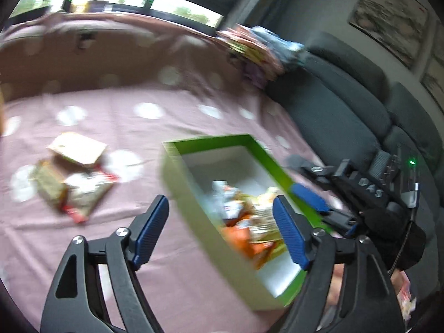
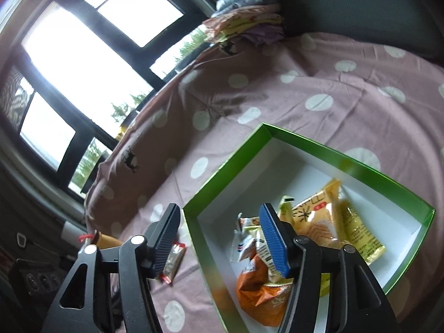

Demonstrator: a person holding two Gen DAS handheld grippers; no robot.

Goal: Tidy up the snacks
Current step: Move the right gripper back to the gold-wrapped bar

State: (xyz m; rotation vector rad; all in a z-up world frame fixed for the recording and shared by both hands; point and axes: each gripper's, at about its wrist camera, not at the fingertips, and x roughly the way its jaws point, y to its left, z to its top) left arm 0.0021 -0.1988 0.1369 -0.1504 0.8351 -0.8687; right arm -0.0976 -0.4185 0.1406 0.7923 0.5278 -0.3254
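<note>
A green box (image 1: 194,222) with a white inside lies on the dotted pink cloth and holds several snack packets (image 1: 244,216). My left gripper (image 1: 220,233) is open, its fingers straddling the box's near wall without touching it. To the left, loose snack packets (image 1: 75,177) lie in a blurred heap. A blue pad (image 1: 310,197) of my right gripper reaches over the box's right rim. In the right wrist view, my right gripper (image 2: 220,240) is open astride the green box's (image 2: 191,222) left wall, above an orange packet (image 2: 258,285) and yellow packets (image 2: 333,222). One small packet (image 2: 173,263) lies outside.
A pink cloth with white dots (image 1: 166,116) covers the surface. A grey sofa (image 1: 347,105) runs along the right. Folded fabrics (image 2: 244,25) are stacked at the far corner. Windows (image 2: 83,63) stand behind. A dark-sleeved hand (image 1: 394,238) holds the right gripper.
</note>
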